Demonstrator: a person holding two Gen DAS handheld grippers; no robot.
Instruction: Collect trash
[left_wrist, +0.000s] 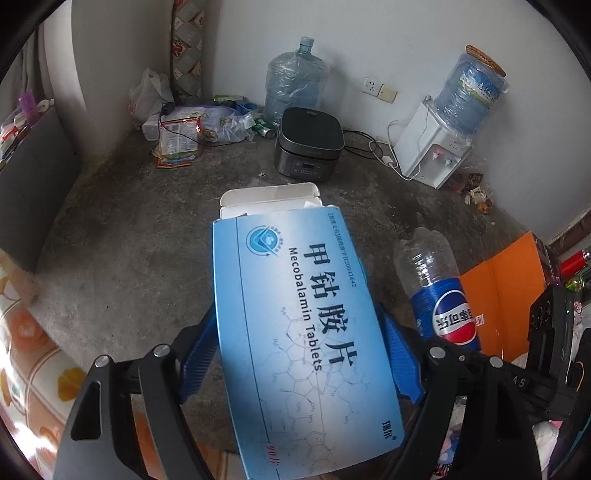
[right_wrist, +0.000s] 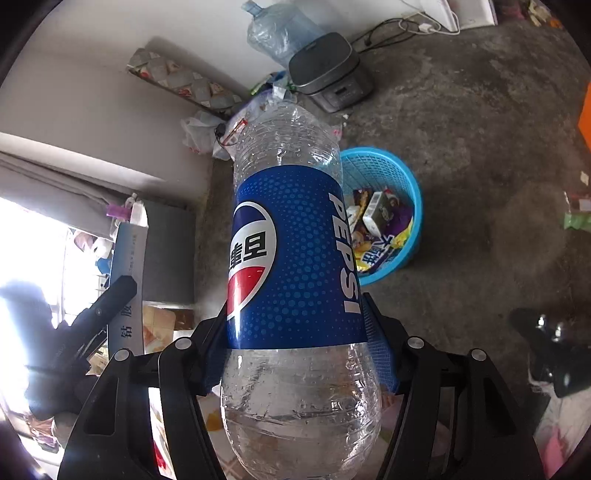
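Wrappers (right_wrist: 380, 229) in basket (right_wrist: 413, 177); bottle (right_wrist: 295, 258) before basket.

Rough grey concrete floor (left_wrist: 129, 236) meets plain white walls (left_wrist: 388, 44). A dark square rice cooker (left_wrist: 308, 146) sits near the wall beside a clear blue water jug (left_wrist: 295, 81), with a white water dispenser (left_wrist: 430, 147) further along. Bright daylight floods a window (right_wrist: 22, 251).
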